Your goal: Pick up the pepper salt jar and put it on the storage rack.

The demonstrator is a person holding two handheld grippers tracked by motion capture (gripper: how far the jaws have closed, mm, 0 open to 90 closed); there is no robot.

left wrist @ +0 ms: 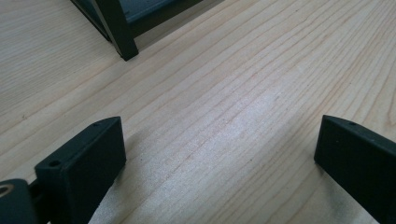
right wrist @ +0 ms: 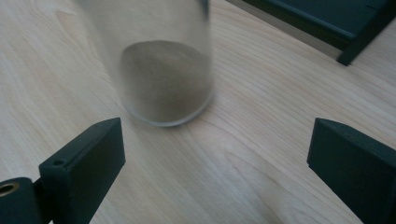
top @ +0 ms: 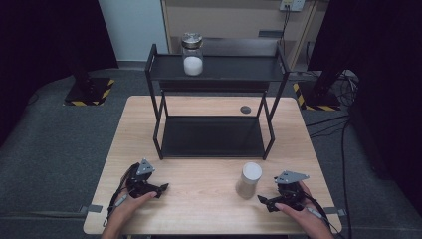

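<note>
- Near edge of wooden table (top: 199,199), in front of black 2-tier rack (top: 215,74): clear jar (top: 248,180) of brownish powder under a pale lid, standing just left of right gripper (top: 264,201).
- Right gripper (right wrist: 215,154) wide, nothing between the jaws, jar (right wrist: 161,70) ahead and untouched.
- Left gripper (top: 161,188) resting apart on bare wood, likewise wide and empty (left wrist: 219,154).
- Likely glass: stiff, smooth, slippery, breakable, bottom-heavy with powder; best taken across the straight wall at mid-height.
- Second jar (top: 192,54), white contents, on the rack's top shelf.
- Jar blurred and cut off at the top in right gripper view; lid fit and contents' nature hard to tell.
</note>
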